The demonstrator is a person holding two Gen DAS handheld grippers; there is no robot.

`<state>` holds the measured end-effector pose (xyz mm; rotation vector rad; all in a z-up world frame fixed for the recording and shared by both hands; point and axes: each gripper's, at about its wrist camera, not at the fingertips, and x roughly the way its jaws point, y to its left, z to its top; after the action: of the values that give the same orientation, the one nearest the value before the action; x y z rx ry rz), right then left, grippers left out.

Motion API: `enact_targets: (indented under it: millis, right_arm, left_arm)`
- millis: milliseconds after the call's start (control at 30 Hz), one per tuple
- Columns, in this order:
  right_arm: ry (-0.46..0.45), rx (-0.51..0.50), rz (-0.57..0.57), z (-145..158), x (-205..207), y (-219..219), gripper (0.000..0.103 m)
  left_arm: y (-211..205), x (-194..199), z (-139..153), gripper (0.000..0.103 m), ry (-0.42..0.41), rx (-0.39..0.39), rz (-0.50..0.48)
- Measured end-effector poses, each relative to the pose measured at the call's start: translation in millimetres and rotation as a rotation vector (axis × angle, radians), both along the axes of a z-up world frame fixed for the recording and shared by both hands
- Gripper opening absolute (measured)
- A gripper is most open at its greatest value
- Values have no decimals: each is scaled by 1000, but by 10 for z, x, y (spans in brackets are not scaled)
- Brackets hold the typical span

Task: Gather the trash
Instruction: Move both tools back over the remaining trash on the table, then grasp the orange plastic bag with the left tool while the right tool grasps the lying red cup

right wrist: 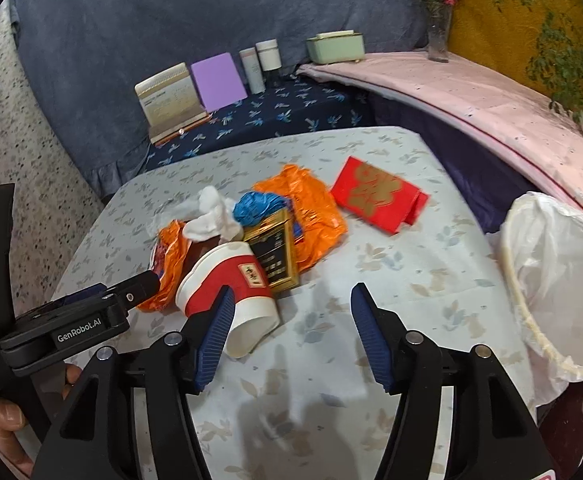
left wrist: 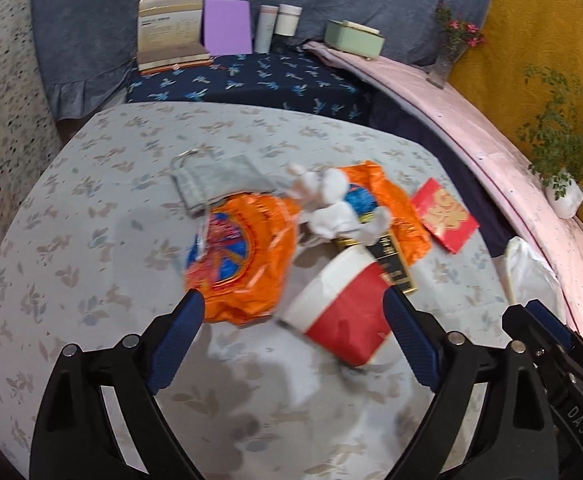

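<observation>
A pile of trash lies on the floral tablecloth: a red and white paper cup on its side, orange plastic wrappers, crumpled white tissue, a blue wad, a black and gold box and a red envelope. My left gripper is open, its fingers either side of the cup and the near wrapper. My right gripper is open, its left finger just in front of the cup. Each gripper shows in the other's view.
A bin with a white liner stands at the table's right edge. A folded grey cloth lies behind the pile. Beyond are a calendar, purple card, two tubs, a green box and plants on a pink ledge.
</observation>
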<state>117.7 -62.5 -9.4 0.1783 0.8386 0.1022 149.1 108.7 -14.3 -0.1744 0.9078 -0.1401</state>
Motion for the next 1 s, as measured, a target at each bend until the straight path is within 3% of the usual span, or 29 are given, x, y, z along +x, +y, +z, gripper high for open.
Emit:
enact_targets:
  millis: [533,867,933,1000]
  right_arm:
    - [111,68,22,-441,406,175,63]
    - [142,124,96,-547,480,319,64]
    - [143,137,101,-549,466,323,60]
    - [137,143,103,-542,445,314,55]
  left_arm:
    - [266,272,-406,86,93,7,27]
    - [246,440,-513,86,100,5,-4]
    - [246,469,-528,85,103,1,-10]
    - [234,483,-542,76,106,-7,-22]
